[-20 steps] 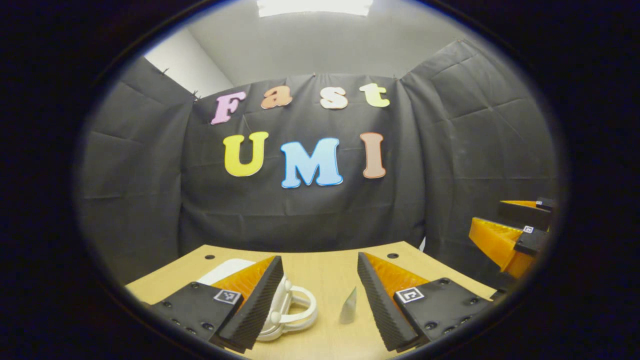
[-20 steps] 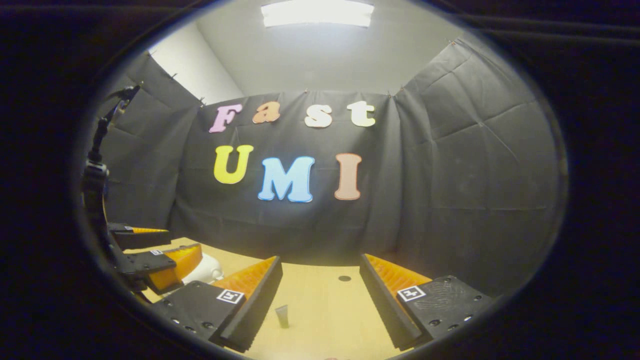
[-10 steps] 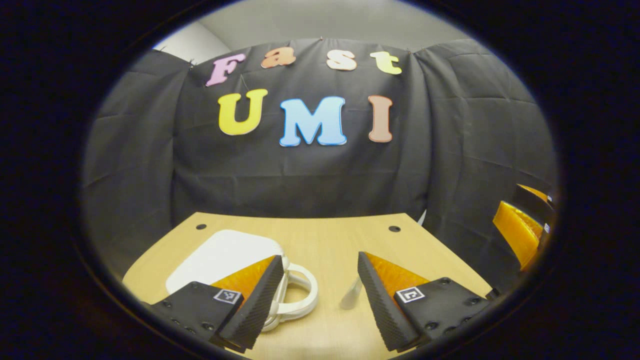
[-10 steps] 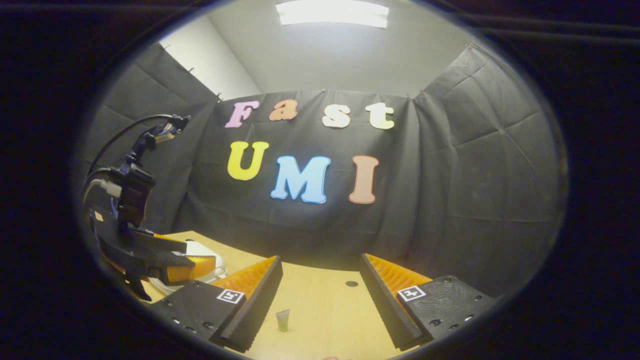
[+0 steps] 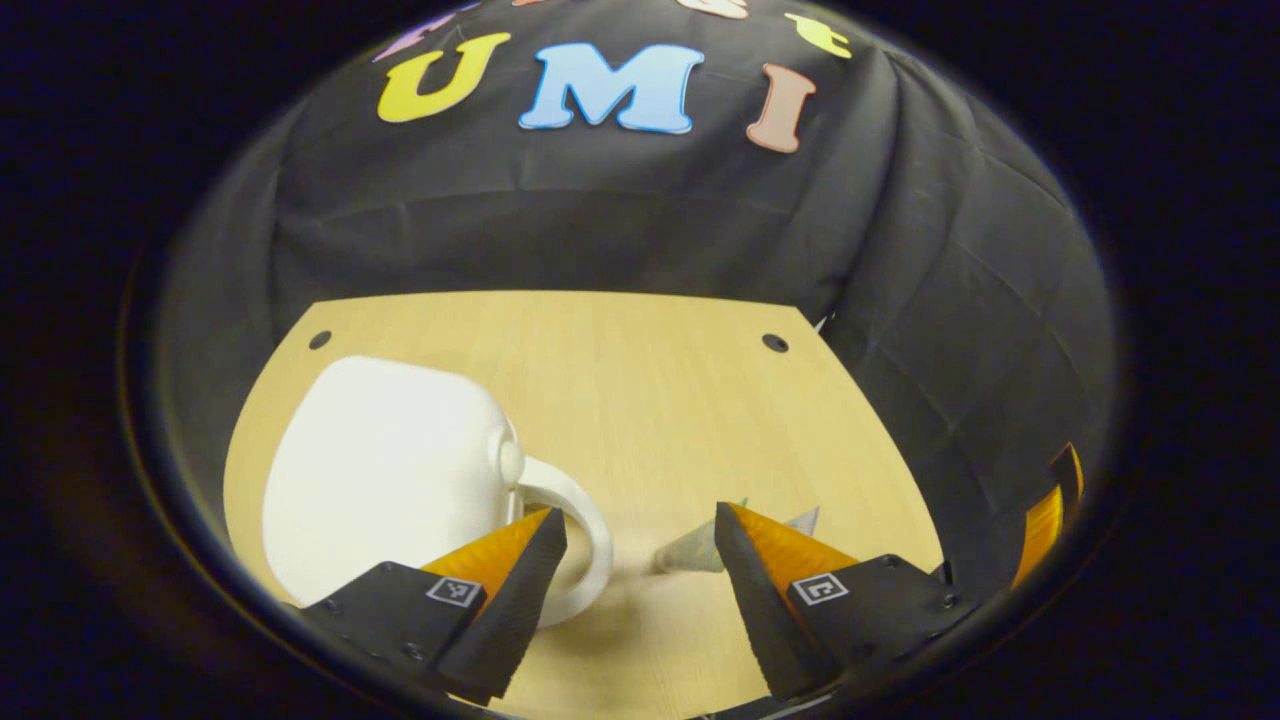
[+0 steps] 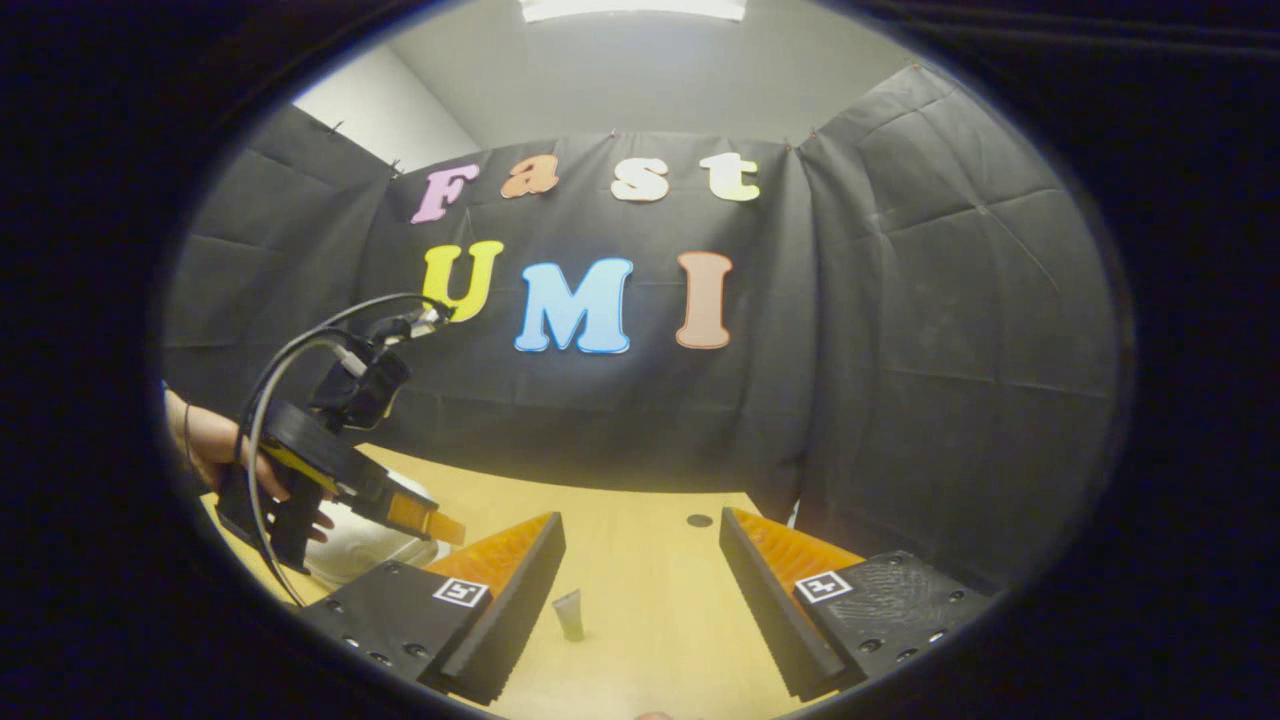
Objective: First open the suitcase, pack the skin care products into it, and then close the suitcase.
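Left tool [image 5: 632, 560], jaws apart, above closed white suitcase [image 5: 385, 470] w/ handle. Right tool [image 6: 640, 590] jaws apart; tube [image 6: 568, 613] on tabletop [image 5: 640, 380].

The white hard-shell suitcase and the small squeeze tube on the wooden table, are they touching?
Apart. In the left gripper view, bare tabletop separates the white suitcase, handle included, from the small tube.

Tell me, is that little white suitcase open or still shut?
Shut. In the left gripper view the suitcase lies flat on the table as one closed shell, handle toward the camera, no gap or inside showing.
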